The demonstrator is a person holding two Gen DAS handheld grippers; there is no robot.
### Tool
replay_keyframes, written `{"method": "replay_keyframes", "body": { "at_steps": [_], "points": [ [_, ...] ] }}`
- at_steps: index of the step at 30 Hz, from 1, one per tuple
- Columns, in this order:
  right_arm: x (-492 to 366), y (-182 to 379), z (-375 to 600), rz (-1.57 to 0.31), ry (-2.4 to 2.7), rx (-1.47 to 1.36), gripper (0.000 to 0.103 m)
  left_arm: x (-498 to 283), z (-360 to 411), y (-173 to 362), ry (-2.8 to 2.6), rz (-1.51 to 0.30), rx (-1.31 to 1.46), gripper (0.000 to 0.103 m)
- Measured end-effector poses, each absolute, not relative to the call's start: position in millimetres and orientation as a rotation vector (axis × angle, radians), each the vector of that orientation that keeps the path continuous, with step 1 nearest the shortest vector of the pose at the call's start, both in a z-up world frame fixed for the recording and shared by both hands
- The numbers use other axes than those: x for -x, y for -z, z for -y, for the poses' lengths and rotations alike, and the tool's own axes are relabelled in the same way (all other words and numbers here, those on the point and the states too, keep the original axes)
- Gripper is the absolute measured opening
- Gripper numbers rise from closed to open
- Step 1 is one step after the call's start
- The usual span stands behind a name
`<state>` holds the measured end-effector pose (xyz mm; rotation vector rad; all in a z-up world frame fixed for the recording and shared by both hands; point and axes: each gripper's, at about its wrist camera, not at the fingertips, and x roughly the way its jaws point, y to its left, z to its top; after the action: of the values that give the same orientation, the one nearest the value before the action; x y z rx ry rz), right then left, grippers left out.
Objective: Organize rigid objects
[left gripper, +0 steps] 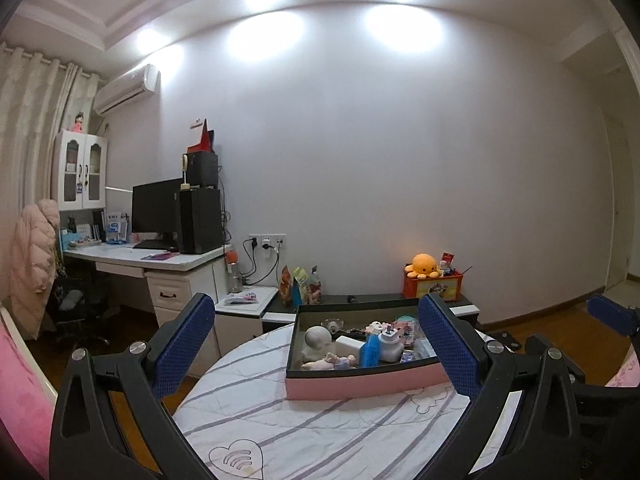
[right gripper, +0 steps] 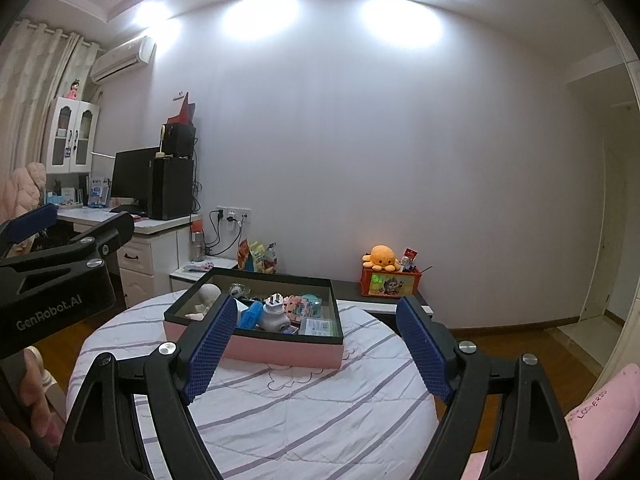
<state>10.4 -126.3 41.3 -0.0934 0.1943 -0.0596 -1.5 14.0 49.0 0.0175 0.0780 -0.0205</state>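
A pink box [left gripper: 360, 386] with a dark rim sits on a round table [left gripper: 304, 436] under a striped cloth. It holds several small objects: a white bust figure [left gripper: 317, 341], a small doll [left gripper: 332, 361], a blue pack [left gripper: 370, 351], a white plug adapter [left gripper: 389, 343]. My left gripper [left gripper: 320, 348] is open and empty, just short of the box. My right gripper [right gripper: 316, 344] is open and empty, before the same box [right gripper: 280, 350]. The left gripper also shows at the left edge of the right wrist view [right gripper: 60, 248].
A desk [left gripper: 160, 260] with a monitor and computer tower stands at the left. A low dark cabinet [left gripper: 360, 300] behind the table carries snack bags and a red box [left gripper: 434, 286] with an orange plush octopus. Pink cushions lie at both sides.
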Motion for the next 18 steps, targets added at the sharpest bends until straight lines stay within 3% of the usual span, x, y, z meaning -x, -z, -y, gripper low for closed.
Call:
{"method": "replay_keyframes", "body": {
  "at_steps": [18],
  "points": [
    [-11.4, -41.2, 133.6, -0.213, 0.052, 0.043, 0.083, 1.1, -9.6, -47.4, 0.012, -0.097, -0.04, 0.103]
  ]
}}
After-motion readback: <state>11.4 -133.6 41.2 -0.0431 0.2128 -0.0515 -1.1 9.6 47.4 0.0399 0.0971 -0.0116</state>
